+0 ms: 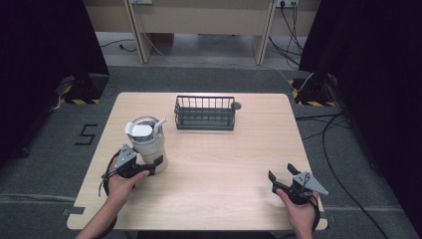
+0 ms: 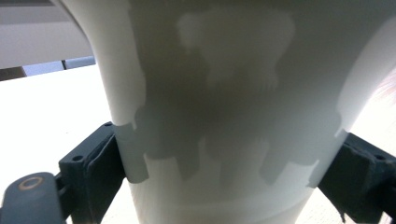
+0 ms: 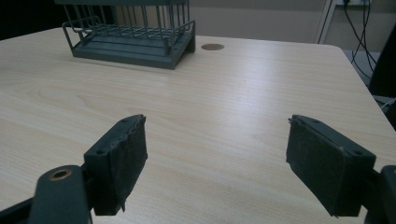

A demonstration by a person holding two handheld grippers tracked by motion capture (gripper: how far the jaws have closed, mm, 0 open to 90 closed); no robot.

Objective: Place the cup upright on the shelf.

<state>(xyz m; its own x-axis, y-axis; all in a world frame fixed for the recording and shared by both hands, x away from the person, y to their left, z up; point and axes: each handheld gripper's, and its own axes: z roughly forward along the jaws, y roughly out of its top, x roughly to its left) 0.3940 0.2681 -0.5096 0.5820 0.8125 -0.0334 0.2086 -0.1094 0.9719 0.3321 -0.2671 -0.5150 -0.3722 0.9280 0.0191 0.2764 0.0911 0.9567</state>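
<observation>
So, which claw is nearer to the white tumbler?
The left. The left claw is shut on the white tumbler, with its jaws at both sides near the base. The right claw is open, far across the table.

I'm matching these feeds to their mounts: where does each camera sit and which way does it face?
High view: above the person's side, looking forward and down on the table; both forearms and grippers show.
Left gripper view: rides the left gripper, facing the white tumbler between its fingers.
Right gripper view: rides the right gripper, facing the wire basket, shared with the high view.
</observation>
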